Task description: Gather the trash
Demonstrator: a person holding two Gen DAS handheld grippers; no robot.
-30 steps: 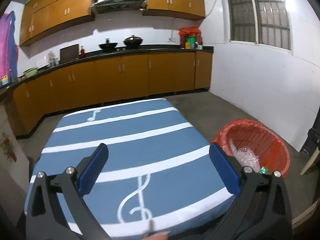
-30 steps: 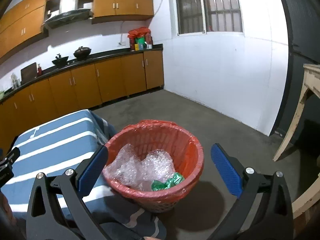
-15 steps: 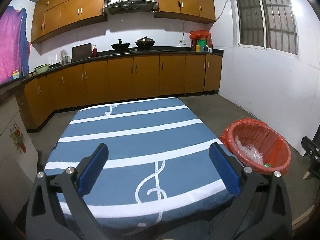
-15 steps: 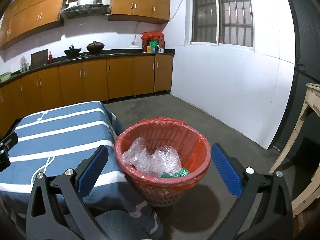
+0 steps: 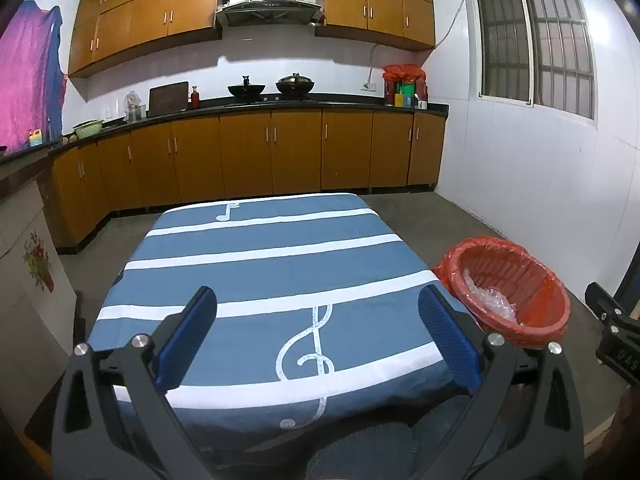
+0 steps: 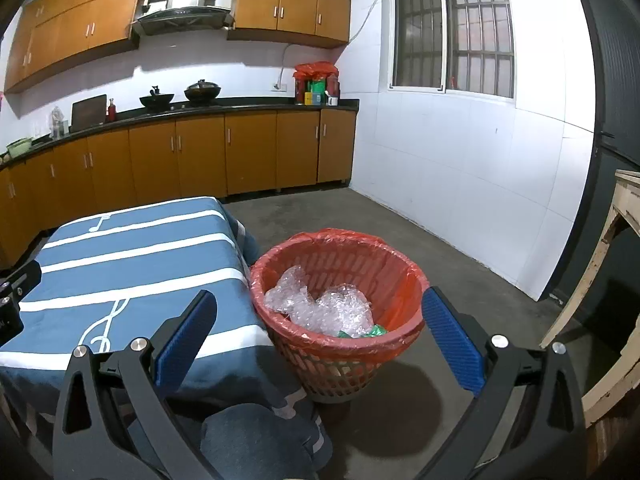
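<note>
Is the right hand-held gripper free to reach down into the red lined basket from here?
Probably yes: the right hand-held gripper is open, the red lined basket sits uncovered ahead, and only crumpled clear plastic lies inside.

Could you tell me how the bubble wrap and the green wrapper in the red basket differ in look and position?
The bubble wrap is clear, bulky and fills most of the basket; the green wrapper is opaque, far smaller, and peeks out at the near side, partly under the bubble wrap. Both are crumpled and lie inside the red liner.
</note>
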